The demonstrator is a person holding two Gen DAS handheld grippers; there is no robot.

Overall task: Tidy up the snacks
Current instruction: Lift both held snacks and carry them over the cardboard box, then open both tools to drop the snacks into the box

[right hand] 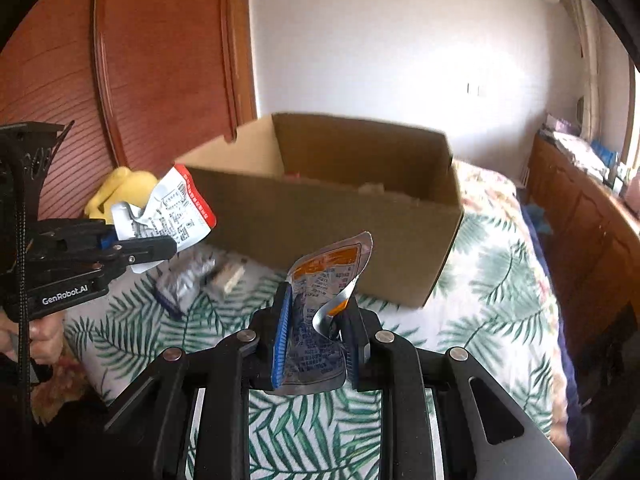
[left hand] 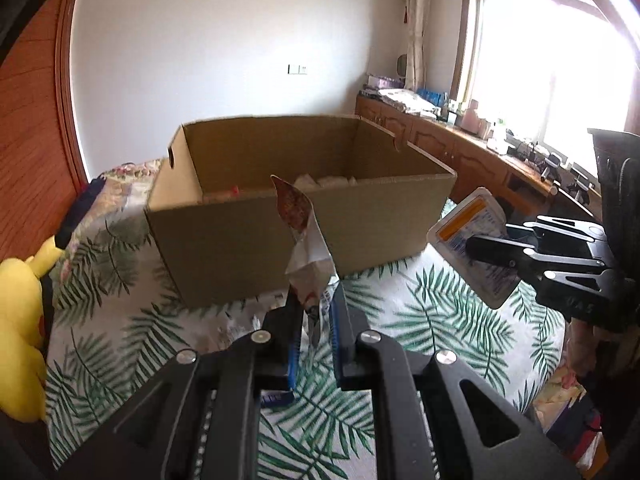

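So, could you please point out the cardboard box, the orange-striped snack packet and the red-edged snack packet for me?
cardboard box (left hand: 256,240), left wrist view, on its near outer wall.
orange-striped snack packet (right hand: 332,268), right wrist view, on its printed face above the fingers.
red-edged snack packet (right hand: 176,208), right wrist view, on its white printed back.

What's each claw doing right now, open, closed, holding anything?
Left claw: closed on a red-edged snack packet, held up in front of the cardboard box.
Right claw: closed on an orange-striped snack packet.
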